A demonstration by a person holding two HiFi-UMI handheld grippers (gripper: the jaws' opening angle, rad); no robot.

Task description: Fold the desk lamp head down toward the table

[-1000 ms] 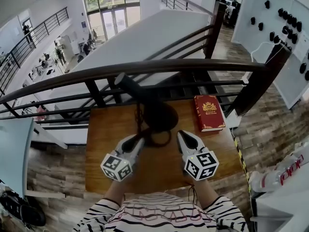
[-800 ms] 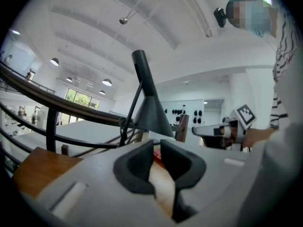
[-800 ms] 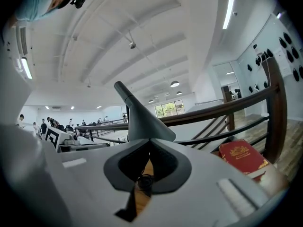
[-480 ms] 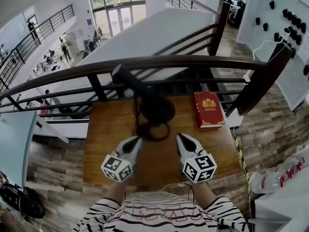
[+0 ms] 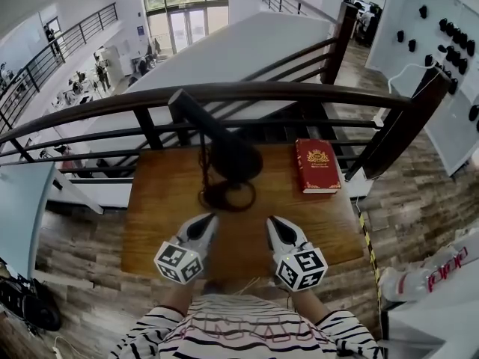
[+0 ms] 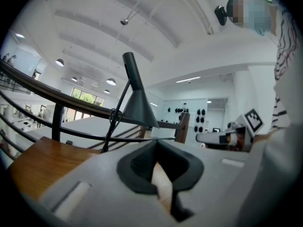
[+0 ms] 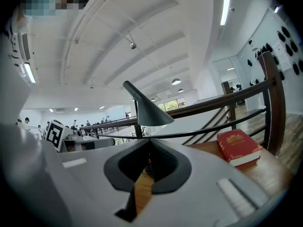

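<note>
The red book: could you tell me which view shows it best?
The head view: the red book lies flat, its whole cover facing up. The right gripper view shows the book obliquely, cover and page edges; the left gripper view misses it.

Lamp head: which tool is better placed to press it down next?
Probably right: the right tool faces the lamp head unobstructed, while the left tool lines up with the stem. Both shut.

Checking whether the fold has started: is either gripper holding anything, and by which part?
Nothing is held. The left gripper and right gripper are shut and empty, apart from the lamp.
</note>
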